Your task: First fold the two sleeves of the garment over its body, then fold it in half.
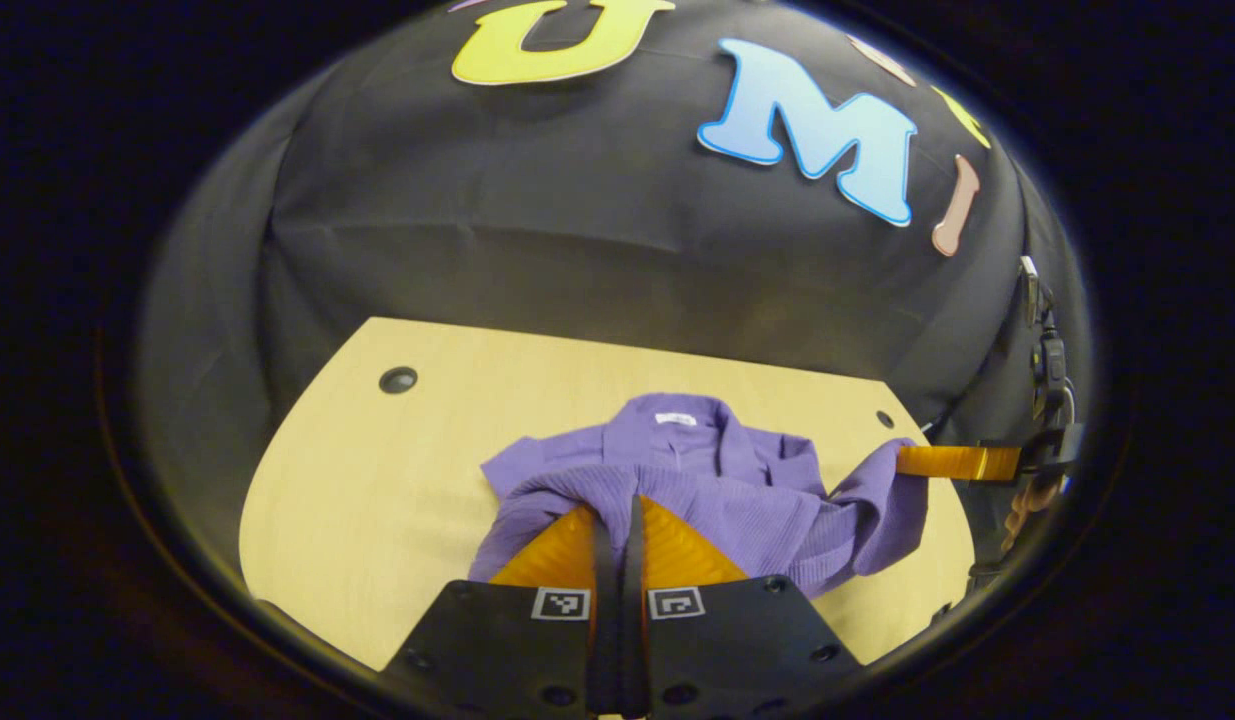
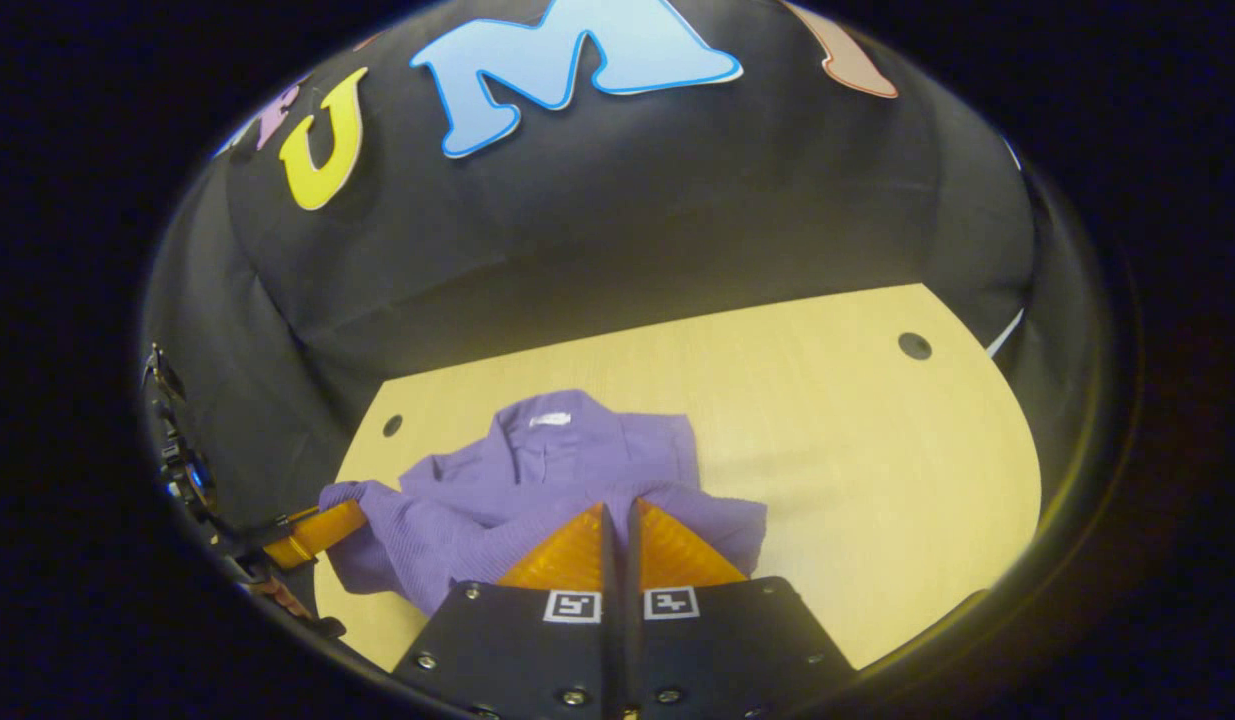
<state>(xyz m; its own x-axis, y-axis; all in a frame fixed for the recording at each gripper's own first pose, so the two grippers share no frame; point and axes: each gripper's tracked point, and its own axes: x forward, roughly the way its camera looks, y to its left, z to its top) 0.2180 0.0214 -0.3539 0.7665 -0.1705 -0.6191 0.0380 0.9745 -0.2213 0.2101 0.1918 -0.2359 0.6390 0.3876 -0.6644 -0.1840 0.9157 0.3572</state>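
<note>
Two views. In the left gripper view, the left gripper (image 1: 635,520) has its jaws pinched on the purple ribbed knit garment (image 1: 717,480) on the pale wooden desk (image 1: 377,470). In the right gripper view, the right gripper (image 2: 617,525) likewise pinches cloth. Probably the halving step; next, carry both edges toward the collar.

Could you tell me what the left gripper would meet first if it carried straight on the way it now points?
The left gripper is shut on the purple garment, so the cloth bunched at its fingertips comes first. Beyond that lie the collar, then bare table, though depth is hard to judge.
</note>
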